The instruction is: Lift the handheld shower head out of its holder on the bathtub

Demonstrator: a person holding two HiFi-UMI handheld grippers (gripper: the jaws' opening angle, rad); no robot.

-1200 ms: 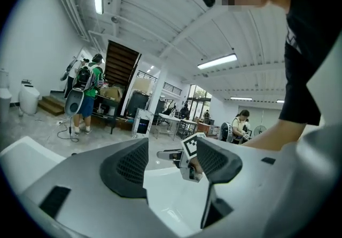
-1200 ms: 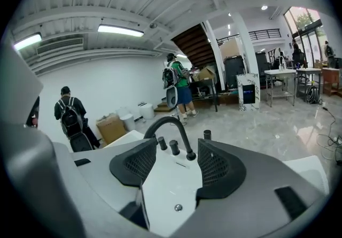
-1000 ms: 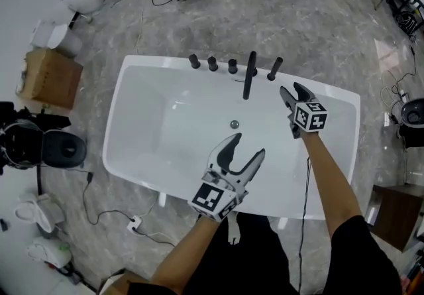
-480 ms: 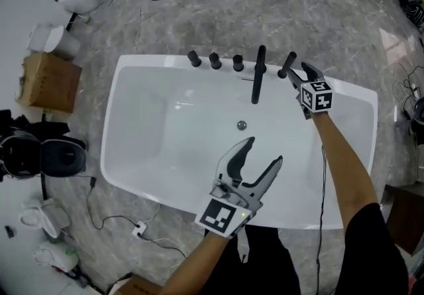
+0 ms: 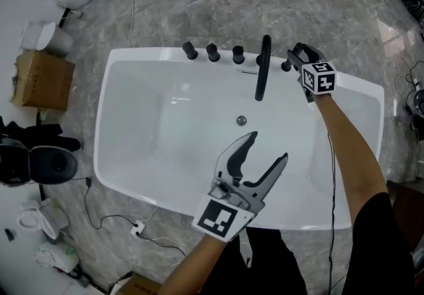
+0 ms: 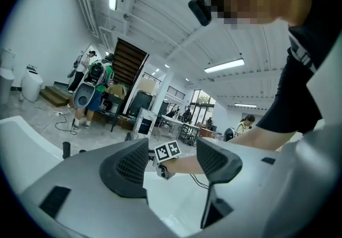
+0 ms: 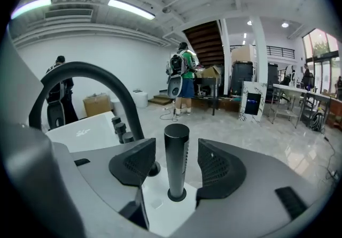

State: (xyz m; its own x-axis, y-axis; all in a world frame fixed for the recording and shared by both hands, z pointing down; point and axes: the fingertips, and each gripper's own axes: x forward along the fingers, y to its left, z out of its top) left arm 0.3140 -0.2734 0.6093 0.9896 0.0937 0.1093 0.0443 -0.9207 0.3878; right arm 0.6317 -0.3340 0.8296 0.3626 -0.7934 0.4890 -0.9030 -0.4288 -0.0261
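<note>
Two grippers hang over the white bathtub (image 5: 132,111) in the head view: the left gripper (image 5: 265,148) above the basin, the right gripper (image 5: 296,56) at the far rim just beside the black spout (image 5: 263,68). Left gripper view – jaws apart, nothing between them. Right gripper view – jaws apart, flanking the handheld shower head (image 7: 176,151), which stands upright in its holder (image 7: 176,195) with a gap on each side.

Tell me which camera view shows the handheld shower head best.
The right gripper view: the shower head stands upright in its holder, between the right gripper's open jaws. The head view shows only a small dark part beside that gripper. The left gripper view does not show it.
</note>
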